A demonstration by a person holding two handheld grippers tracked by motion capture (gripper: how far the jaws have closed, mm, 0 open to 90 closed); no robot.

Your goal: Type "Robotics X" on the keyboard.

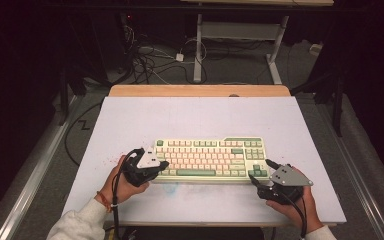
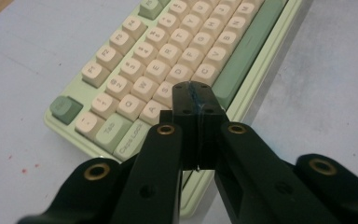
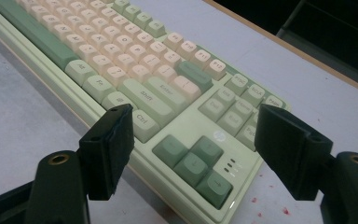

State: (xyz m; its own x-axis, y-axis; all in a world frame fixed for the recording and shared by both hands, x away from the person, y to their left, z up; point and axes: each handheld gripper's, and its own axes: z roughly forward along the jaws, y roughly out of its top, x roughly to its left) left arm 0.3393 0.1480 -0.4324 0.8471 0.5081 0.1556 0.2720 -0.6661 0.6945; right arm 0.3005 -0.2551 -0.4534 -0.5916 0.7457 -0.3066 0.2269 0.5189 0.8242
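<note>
Two grippers at the ends of a green and cream keyboard [image 1: 210, 159] on a white counter [image 1: 130, 125].

The keyboard lies just below the middle of the high view, long side across the frame. The left gripper [image 1: 161, 165] sits at its lower left corner, jaws pressed together with nothing between them; in the left gripper view the tips hang over the keys near Caps Lock. The right gripper [image 1: 260, 172] is at the lower right corner, jaws wide apart and empty, framing the arrow keys [image 3: 193, 163] in the right gripper view.
</note>
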